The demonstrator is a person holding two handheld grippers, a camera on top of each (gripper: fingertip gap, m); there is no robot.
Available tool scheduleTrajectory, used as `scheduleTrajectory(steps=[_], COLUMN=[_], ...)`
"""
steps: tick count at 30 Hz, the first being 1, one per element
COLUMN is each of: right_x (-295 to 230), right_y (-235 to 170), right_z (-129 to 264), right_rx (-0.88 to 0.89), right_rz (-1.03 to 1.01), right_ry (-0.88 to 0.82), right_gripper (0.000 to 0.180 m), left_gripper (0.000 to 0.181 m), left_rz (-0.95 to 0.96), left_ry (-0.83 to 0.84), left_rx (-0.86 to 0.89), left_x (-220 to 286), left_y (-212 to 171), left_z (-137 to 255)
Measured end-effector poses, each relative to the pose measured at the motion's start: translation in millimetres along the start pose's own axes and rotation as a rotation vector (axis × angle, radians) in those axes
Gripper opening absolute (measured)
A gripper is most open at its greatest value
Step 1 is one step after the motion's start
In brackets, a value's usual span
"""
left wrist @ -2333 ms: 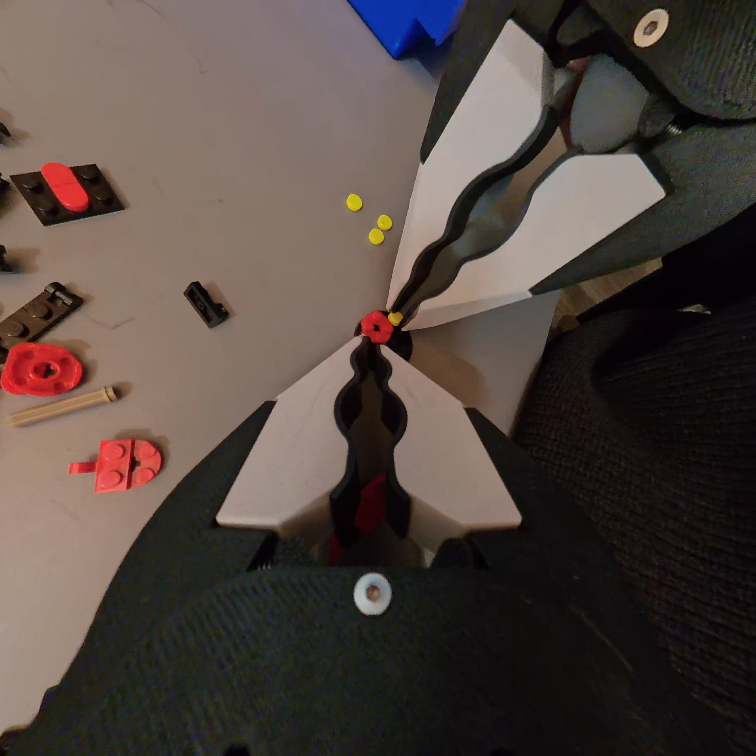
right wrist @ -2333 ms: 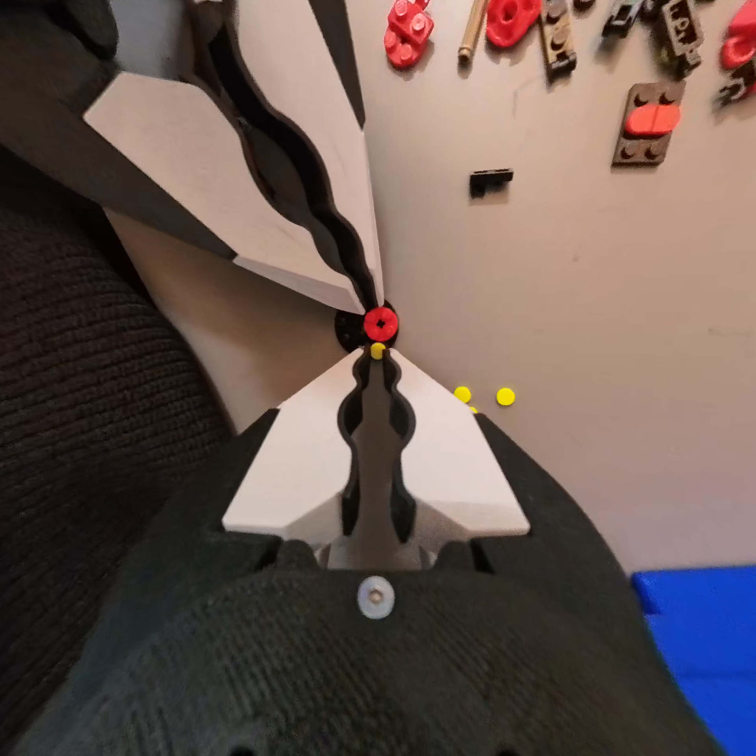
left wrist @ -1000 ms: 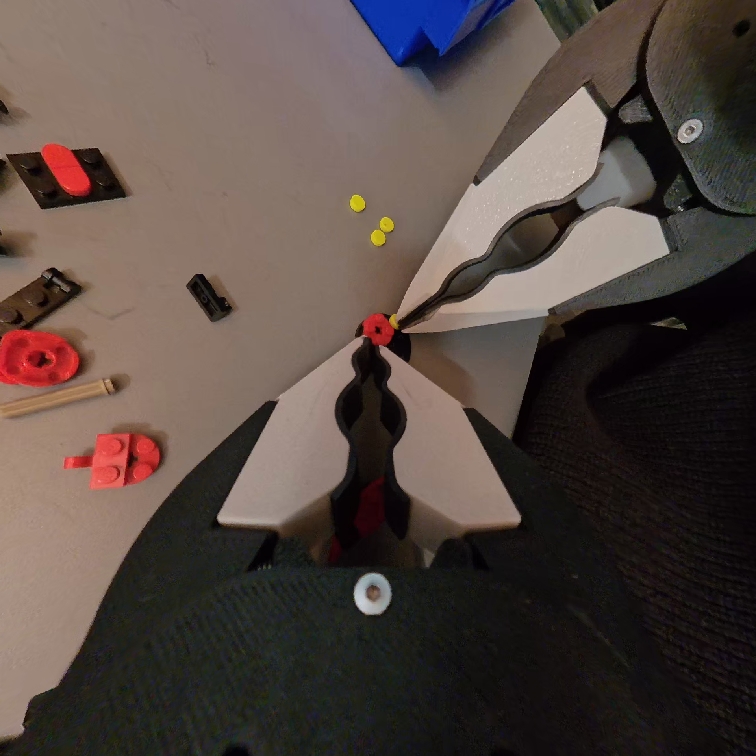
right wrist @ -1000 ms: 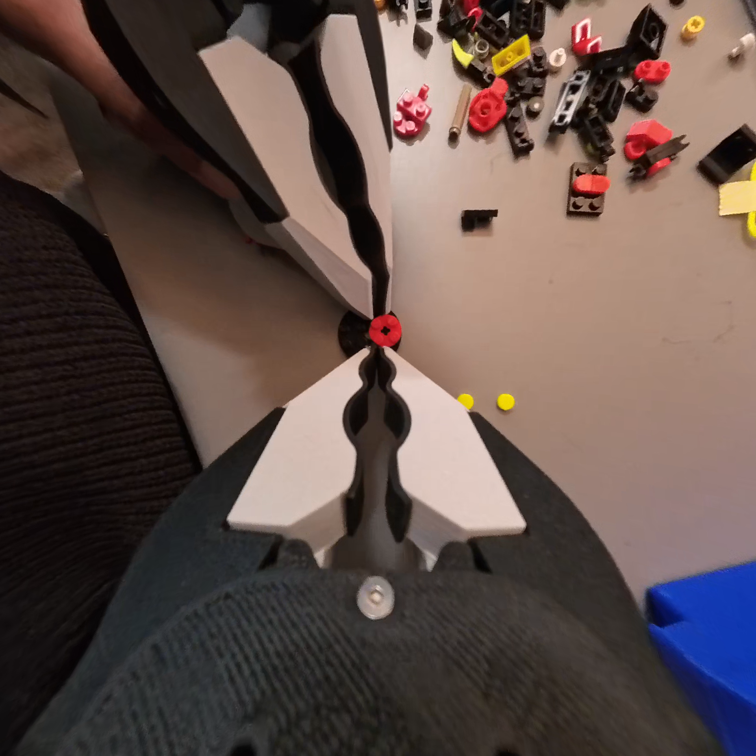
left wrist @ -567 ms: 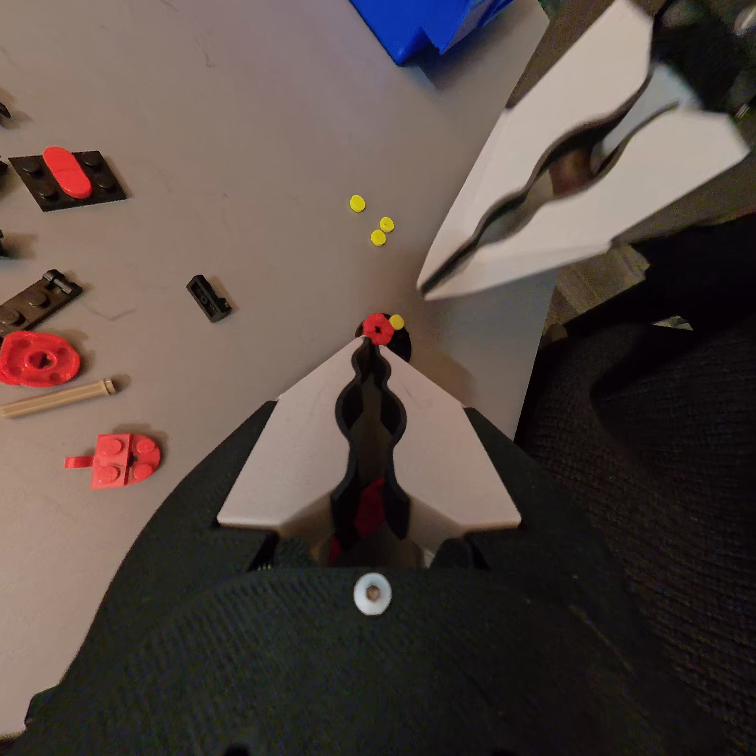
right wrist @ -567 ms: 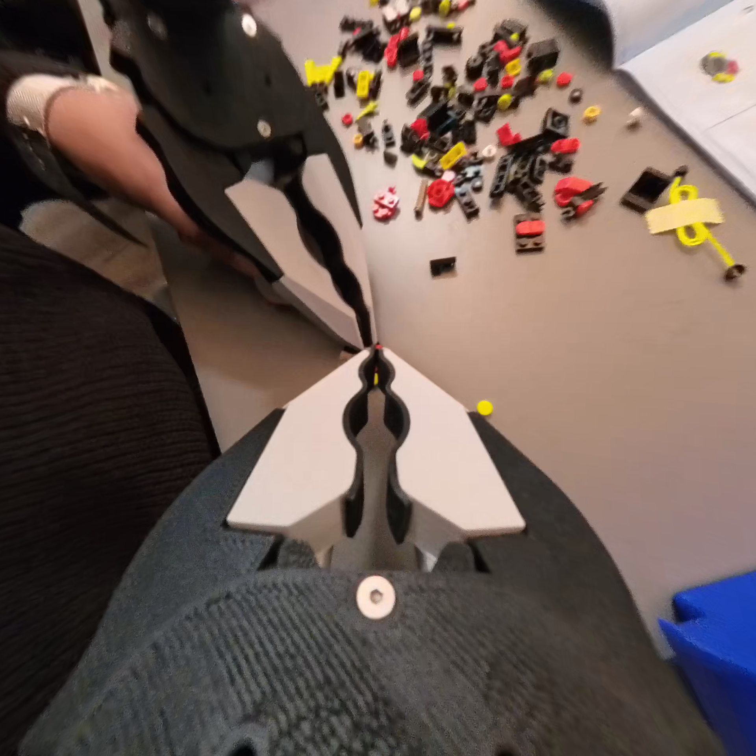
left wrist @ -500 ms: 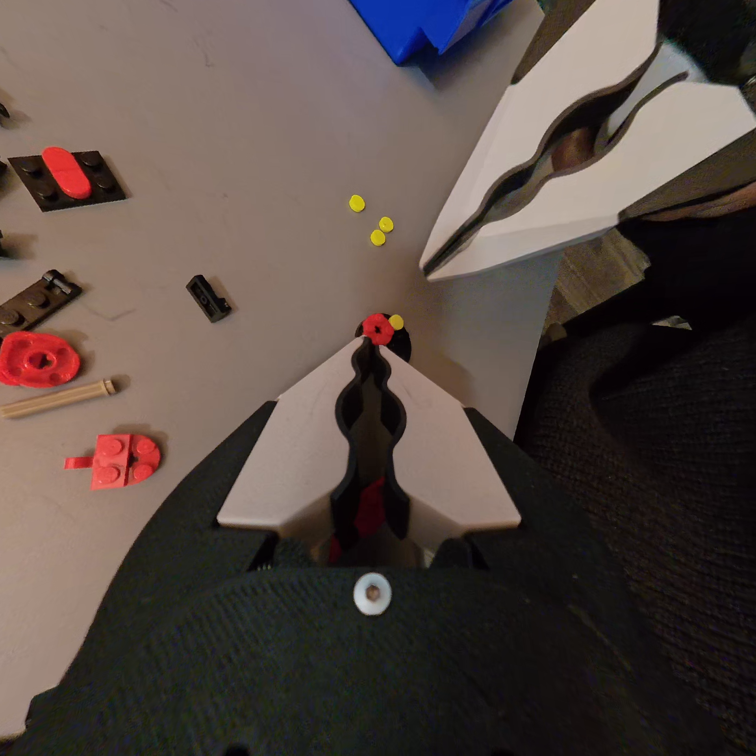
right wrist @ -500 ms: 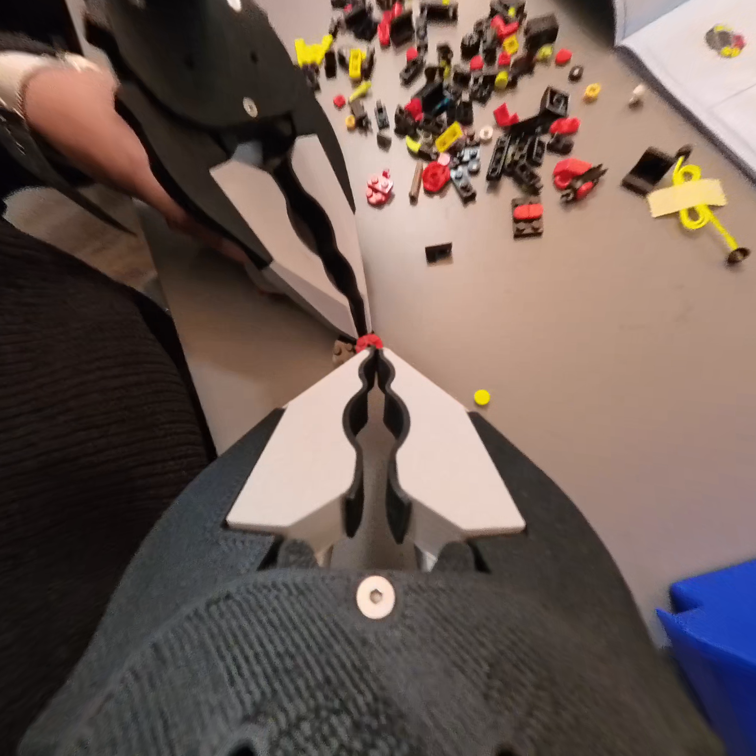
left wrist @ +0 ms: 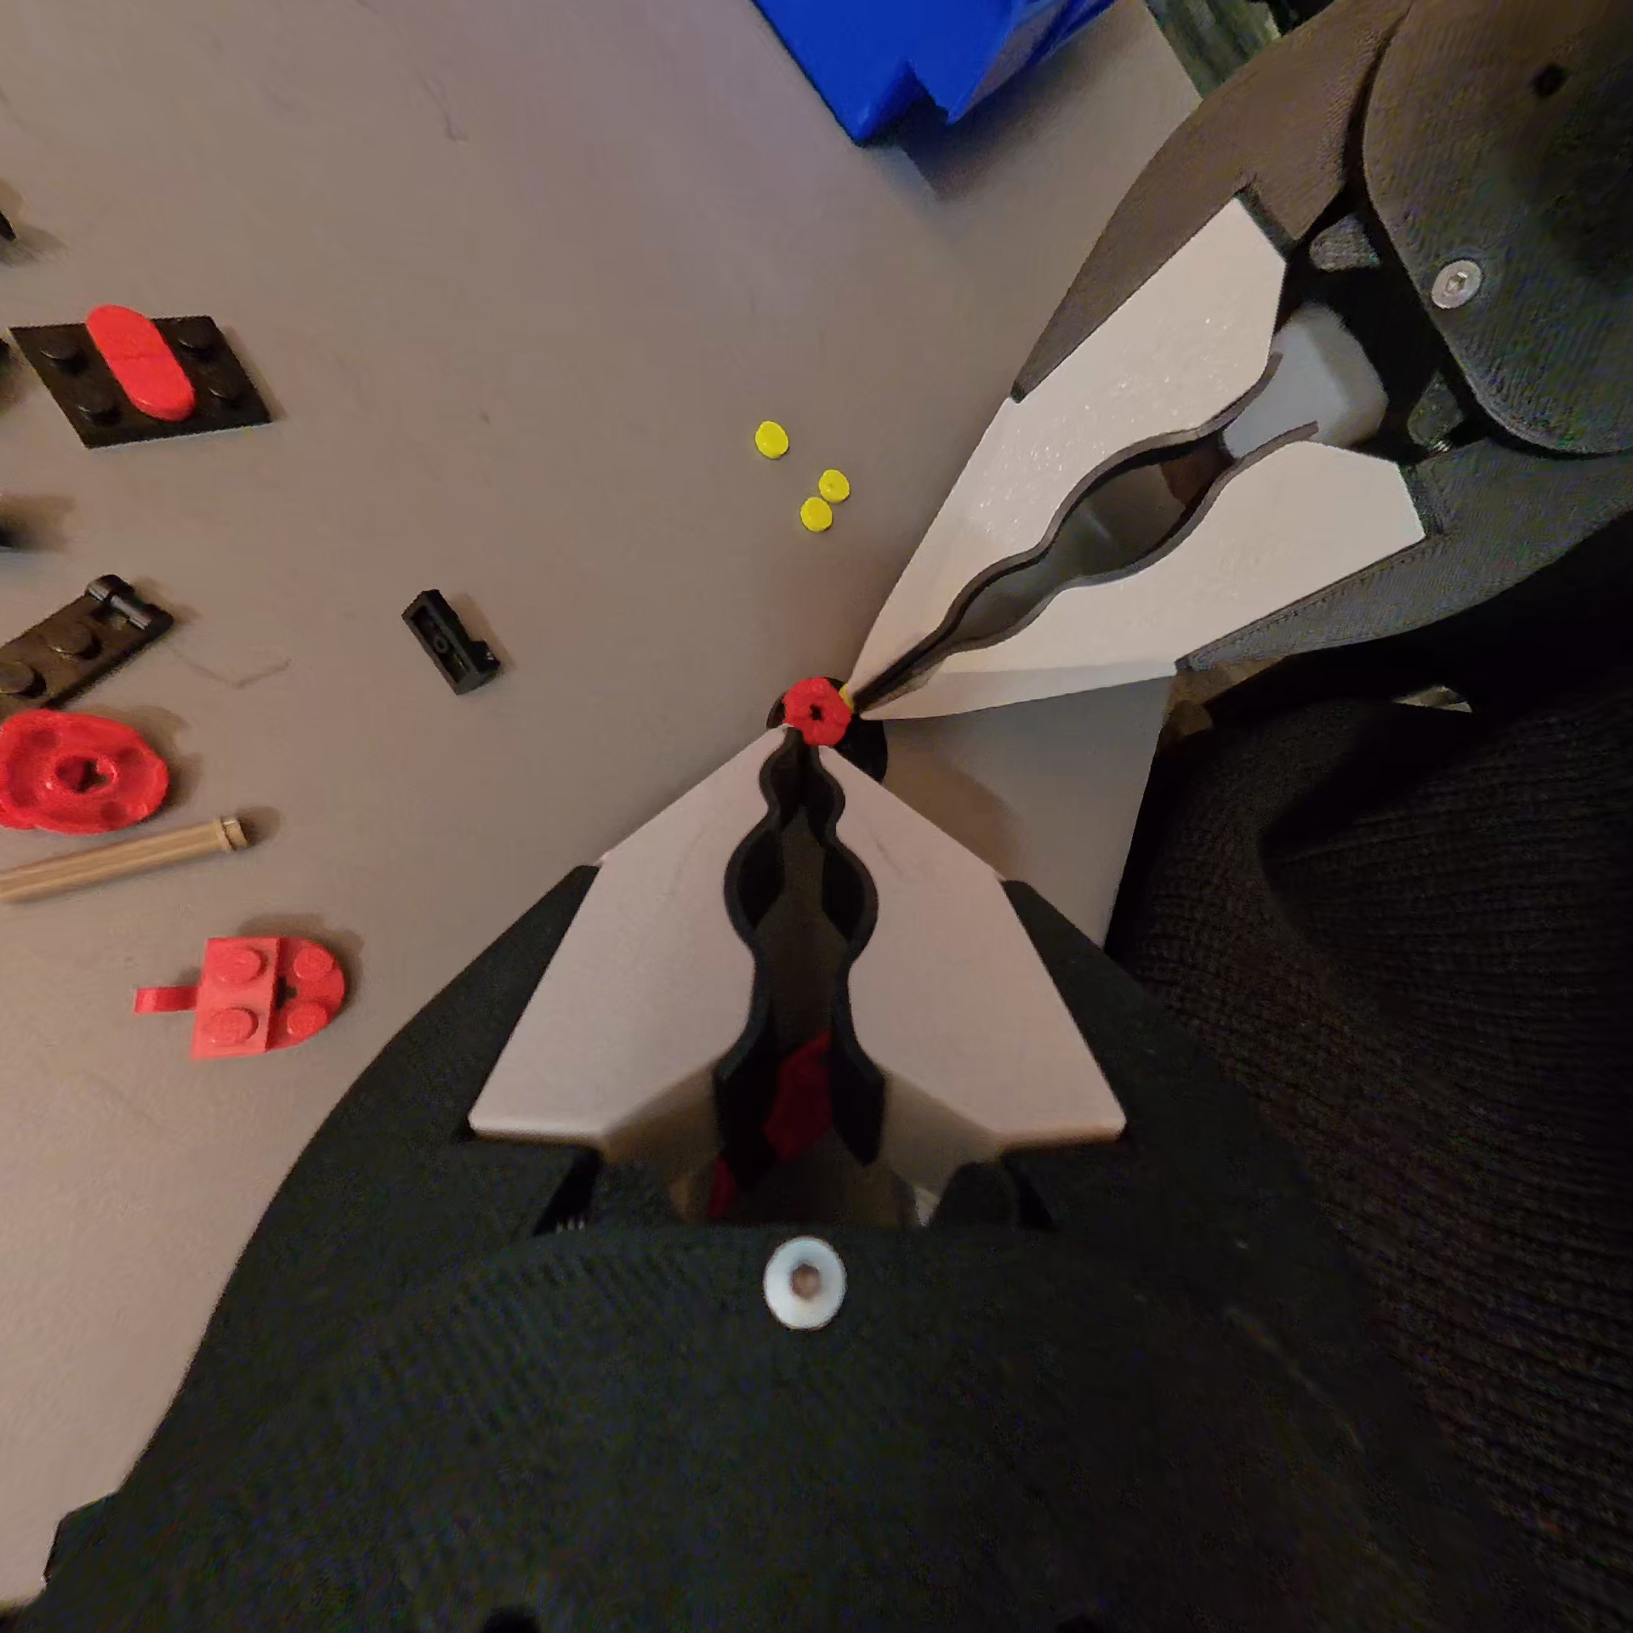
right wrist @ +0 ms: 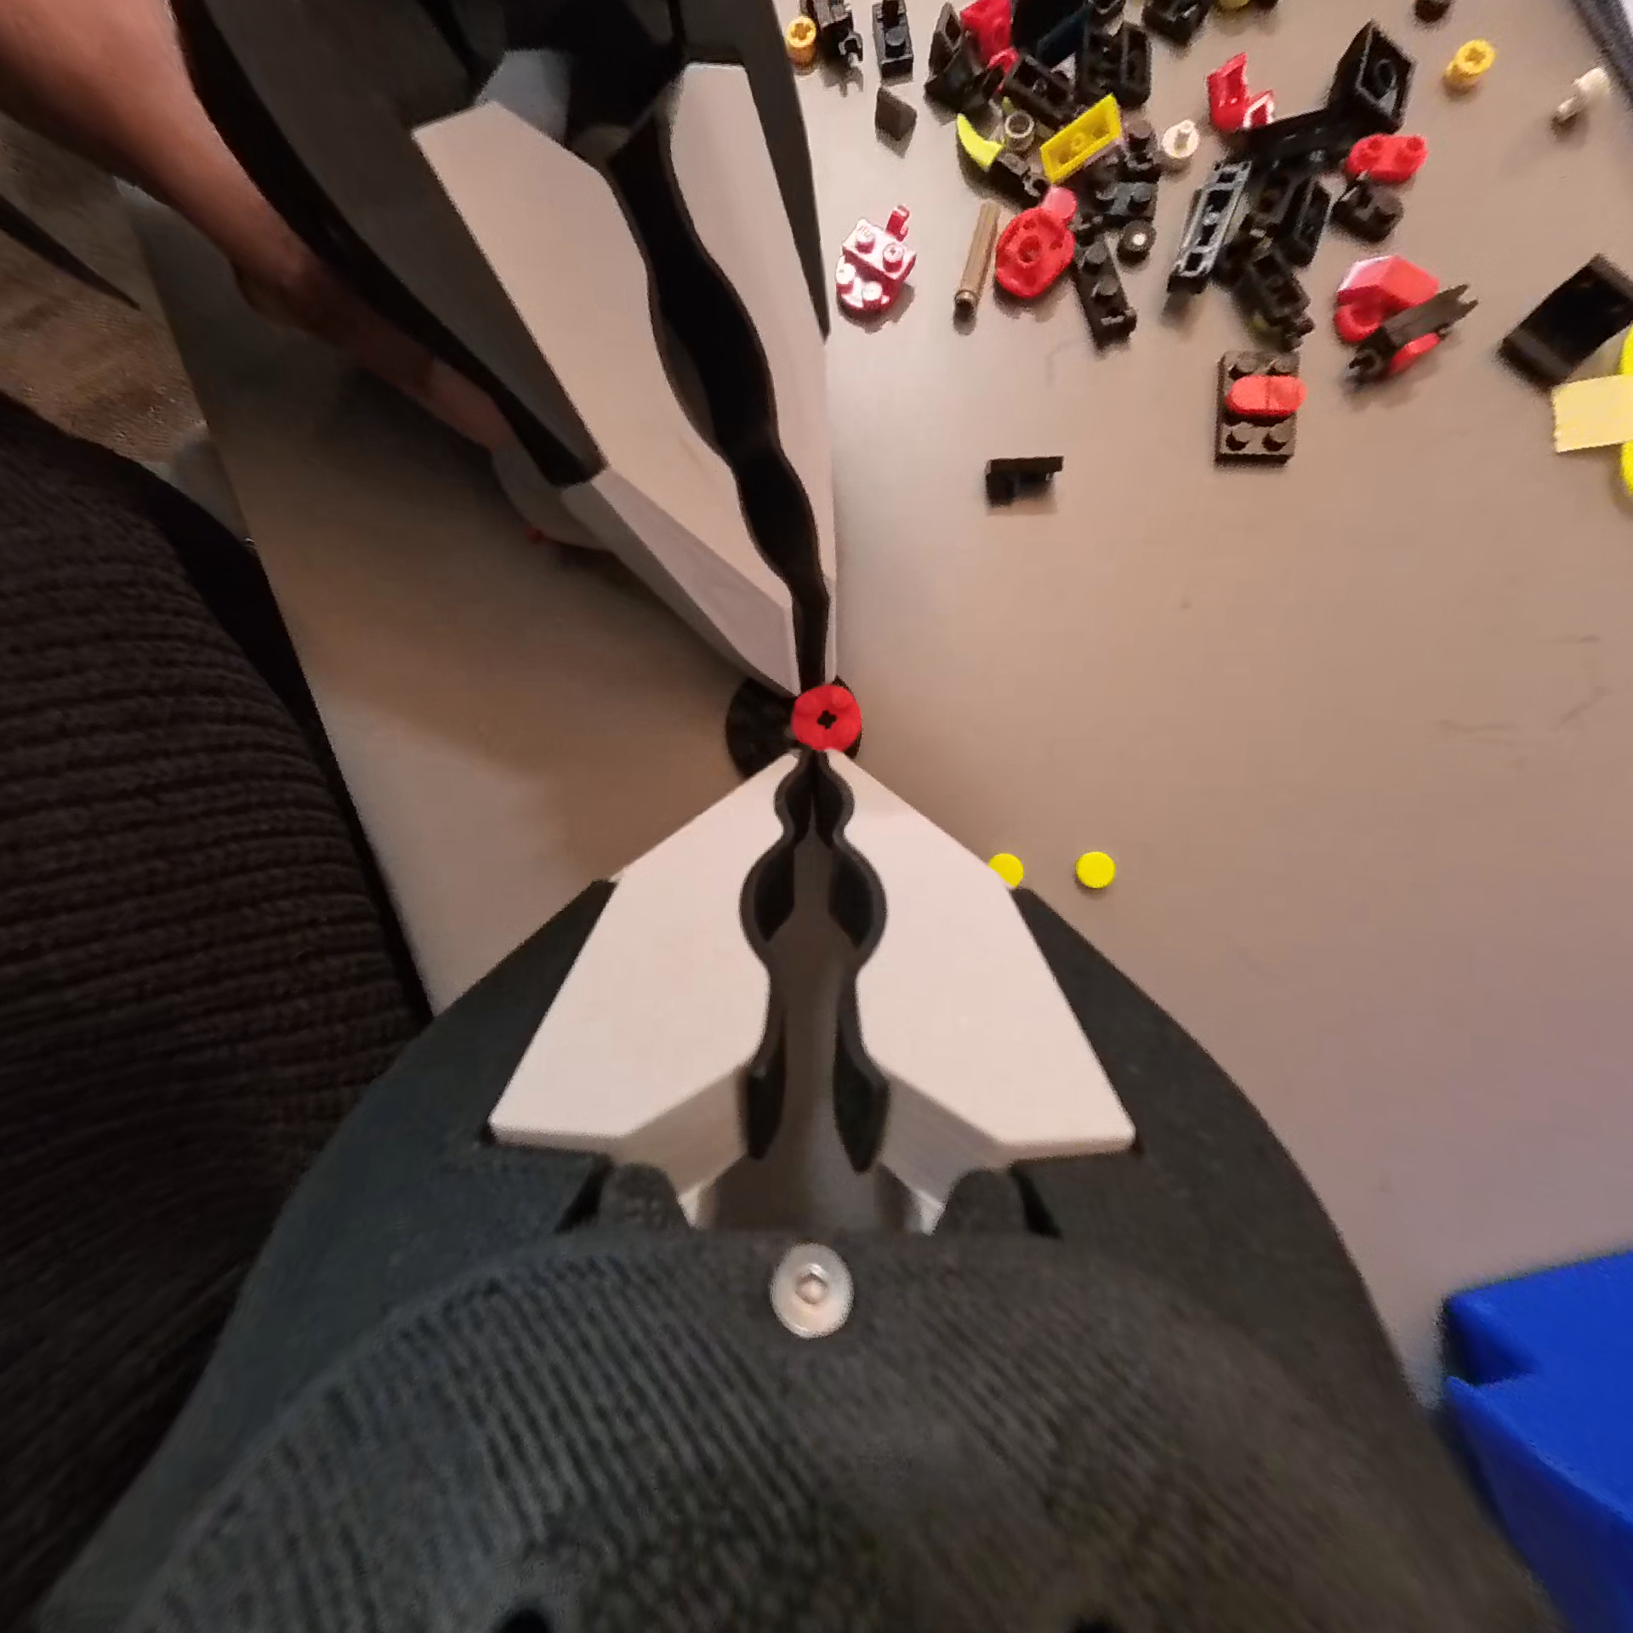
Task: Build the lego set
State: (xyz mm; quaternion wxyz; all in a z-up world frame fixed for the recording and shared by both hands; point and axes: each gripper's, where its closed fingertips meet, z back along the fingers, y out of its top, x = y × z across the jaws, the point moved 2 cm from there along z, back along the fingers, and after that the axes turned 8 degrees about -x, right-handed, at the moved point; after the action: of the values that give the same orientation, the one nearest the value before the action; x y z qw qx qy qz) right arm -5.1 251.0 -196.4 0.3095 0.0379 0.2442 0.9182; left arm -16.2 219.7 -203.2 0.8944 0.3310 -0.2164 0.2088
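Between both hand-held gripper tips (left wrist: 802,738): red round piece (left wrist: 816,710), pinched.

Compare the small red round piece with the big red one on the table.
The small red round piece is pinched by the left gripper; the big red piece lies loose on the table. The small one has one hole, the big one several. Both are red with a cross-shaped centre hole.
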Motion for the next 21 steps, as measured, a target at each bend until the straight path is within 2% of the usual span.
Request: scheduleTrajectory(steps=[6, 11, 16, 21], right_x=[3, 34, 52, 47], right_y=[-4, -10, -30, -28], right_z=[2, 21, 22, 20], right_rx=[-0.006, 0.031, 0.000, 0.012], right_rz=[-0.044, -0.074, -0.132, -0.111], right_ry=[0.024, -0.116, -0.131, -0.093], right_gripper=[0.000, 0.000, 0.002, 0.008], left_gripper=[0.000, 0.000, 0.000, 0.000], left_rz=[-0.012, -0.008, 0.003, 0.048], left_ry=[0.011, 0.011, 0.037, 0.007], left_rx=[0.001, 0.004, 0.027, 0.034], left_x=[0, 0, -4, -5], left_y=[0, 0, 4, 4], left_z=[0, 0, 1, 1])
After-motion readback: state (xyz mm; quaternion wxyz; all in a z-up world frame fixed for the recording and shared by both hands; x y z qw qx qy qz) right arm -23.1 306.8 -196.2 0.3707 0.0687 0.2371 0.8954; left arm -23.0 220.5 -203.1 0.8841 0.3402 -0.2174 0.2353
